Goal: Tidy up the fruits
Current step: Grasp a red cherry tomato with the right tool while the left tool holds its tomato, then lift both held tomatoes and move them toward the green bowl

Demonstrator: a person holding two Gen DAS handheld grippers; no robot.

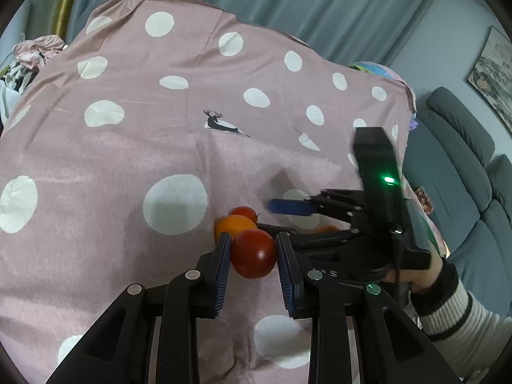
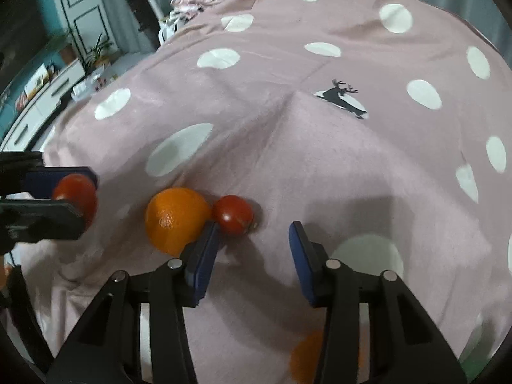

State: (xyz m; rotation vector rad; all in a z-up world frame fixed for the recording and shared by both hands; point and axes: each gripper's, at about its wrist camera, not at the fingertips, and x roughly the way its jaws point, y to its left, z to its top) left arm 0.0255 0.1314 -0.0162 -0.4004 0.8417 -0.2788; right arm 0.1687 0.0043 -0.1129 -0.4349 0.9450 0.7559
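My left gripper (image 1: 253, 256) is clamped on a tomato (image 1: 254, 253) at lower centre, while my right gripper (image 2: 253, 257) (empty) gapes beside the orange (image 2: 177, 219).

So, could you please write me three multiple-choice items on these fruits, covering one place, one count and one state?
1. The small tomato lies
A. against the orange
B. on the deer print
C. on the sofa

2. How many tomatoes show?
A. one
B. two
C. four

3. The right gripper is
A. shut on an orange
B. shut on a tomato
C. open and empty

Key: 1 A, the two fruits touch on the cloth. 2 B, the small tomato plus the big tomato between the left gripper's jaws. 3 C, its jaws stand apart with only cloth between them.
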